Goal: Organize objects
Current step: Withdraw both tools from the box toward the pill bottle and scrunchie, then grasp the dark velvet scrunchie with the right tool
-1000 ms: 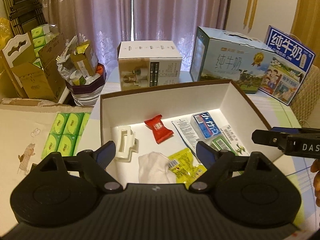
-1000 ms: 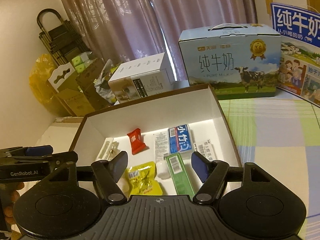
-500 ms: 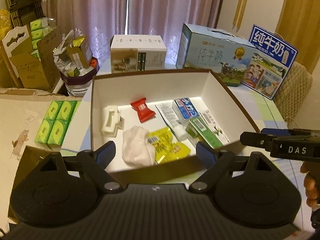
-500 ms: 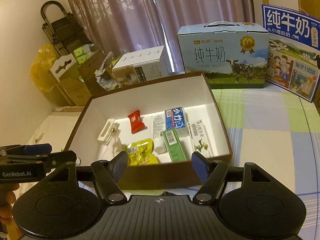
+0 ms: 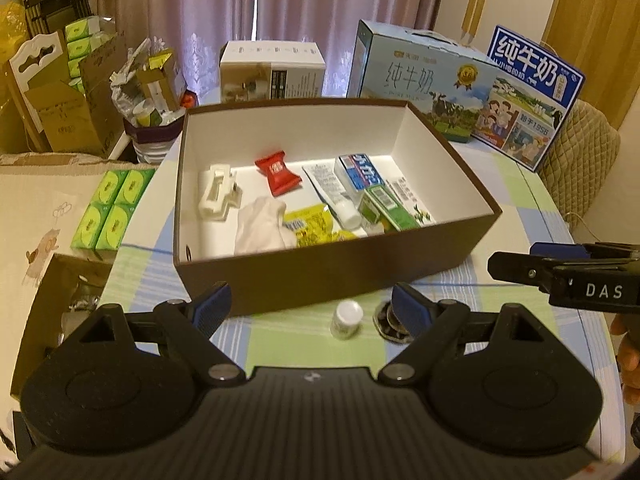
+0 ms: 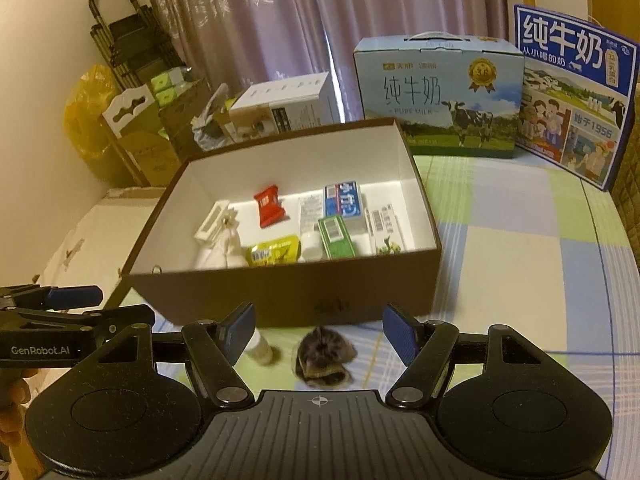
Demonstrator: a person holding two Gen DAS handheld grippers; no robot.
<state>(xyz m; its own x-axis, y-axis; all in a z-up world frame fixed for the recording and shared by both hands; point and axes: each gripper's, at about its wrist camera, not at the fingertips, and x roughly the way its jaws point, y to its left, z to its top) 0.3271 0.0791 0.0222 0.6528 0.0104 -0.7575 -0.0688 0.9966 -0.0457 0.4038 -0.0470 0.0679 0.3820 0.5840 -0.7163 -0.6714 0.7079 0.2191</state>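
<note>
A brown box point(image 5: 332, 276) with white inside sits on the checked tablecloth; it also shows in the right wrist view point(image 6: 280, 292). Inside lie a white clip point(image 5: 214, 192), a red packet point(image 5: 277, 171), a white cloth point(image 5: 262, 228), a yellow packet point(image 5: 312, 226), a toothpaste box point(image 5: 358, 172) and a green box point(image 5: 390, 208). In front of the box stand a small white bottle point(image 5: 346, 320) and a dark furry hair tie point(image 6: 326, 356). My left gripper point(image 5: 312, 306) is open above the bottle. My right gripper point(image 6: 320, 330) is open above the hair tie.
Two milk cartons point(image 5: 420, 76) and a white carton point(image 5: 272, 70) stand behind the box. Green tissue packs point(image 5: 114, 210) lie to the left on cardboard. A basket of clutter point(image 5: 152, 92) and cardboard boxes point(image 5: 60, 112) are at the far left.
Both grippers have pulled back toward me and risen. The box now sits farther ahead, and the bottle and hair tie in front of it have come into view.
</note>
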